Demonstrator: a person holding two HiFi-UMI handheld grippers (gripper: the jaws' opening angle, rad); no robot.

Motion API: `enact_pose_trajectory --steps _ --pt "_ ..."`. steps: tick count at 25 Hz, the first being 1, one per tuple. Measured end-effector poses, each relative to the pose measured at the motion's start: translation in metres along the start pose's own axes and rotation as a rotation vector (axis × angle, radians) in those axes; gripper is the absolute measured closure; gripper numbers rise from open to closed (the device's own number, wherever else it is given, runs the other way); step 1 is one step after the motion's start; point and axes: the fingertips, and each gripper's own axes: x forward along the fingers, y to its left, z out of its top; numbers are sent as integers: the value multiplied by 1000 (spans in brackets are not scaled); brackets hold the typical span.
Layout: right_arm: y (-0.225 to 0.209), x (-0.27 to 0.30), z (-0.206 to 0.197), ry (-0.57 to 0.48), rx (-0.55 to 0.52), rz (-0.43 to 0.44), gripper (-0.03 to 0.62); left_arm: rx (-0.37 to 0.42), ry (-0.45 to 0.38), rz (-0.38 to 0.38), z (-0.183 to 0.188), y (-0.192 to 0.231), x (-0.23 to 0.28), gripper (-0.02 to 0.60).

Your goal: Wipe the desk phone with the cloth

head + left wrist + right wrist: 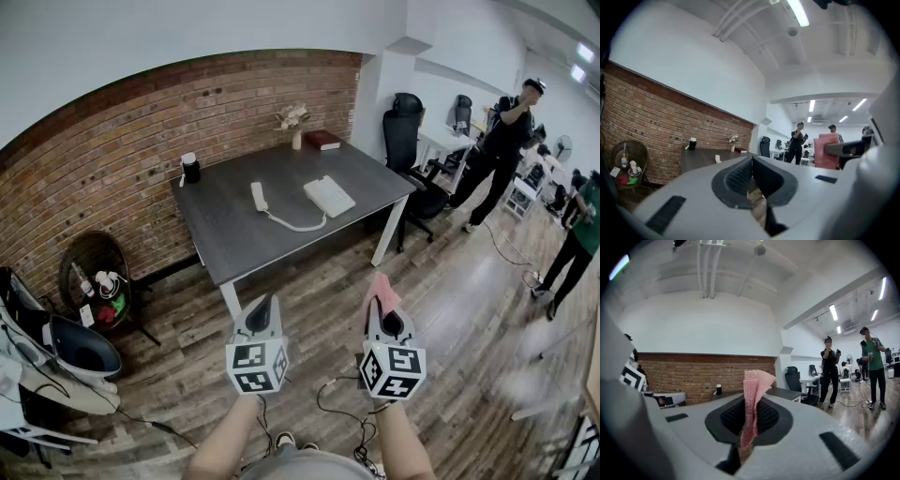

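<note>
A white desk phone base (pixel 329 196) lies on the dark grey desk (pixel 234 234), its handset (pixel 259 196) off to the left on a curly cord. My right gripper (pixel 382 302) is shut on a pink cloth (pixel 382 290), which sticks up from between the jaws (pixel 753 397). The left gripper (pixel 267 307) is shut with nothing in it (pixel 751 176). Both are held over the wooden floor, well short of the desk's near edge.
On the desk stand a black cup (pixel 190 168), a small vase of flowers (pixel 295 127) and a red book (pixel 322 140). A wire basket (pixel 97 281) sits by the brick wall. Black office chairs (pixel 409 141) and standing people (pixel 502 150) are at the right.
</note>
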Motion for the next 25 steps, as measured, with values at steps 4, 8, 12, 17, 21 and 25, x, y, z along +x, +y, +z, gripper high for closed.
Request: enact_pose_trajectory --steps 4,8,12,17,21,25 --pt "0 2 -2 4 0 -1 576 3 -1 -1 -1 -1 2 575" --pt "4 6 -3 5 -1 -2 577 -3 -1 6 -2 6 3 575" --pt "7 13 -3 -16 23 -6 572 -2 1 9 -3 16 6 575" --pt "12 23 -7 4 22 -21 572 -3 3 6 -2 30 12 575" --pt "12 29 -14 17 28 -41 572 -3 11 -9 -6 34 21 575" --pt "11 34 -20 31 32 -58 572 -8 20 -17 -10 39 31 575"
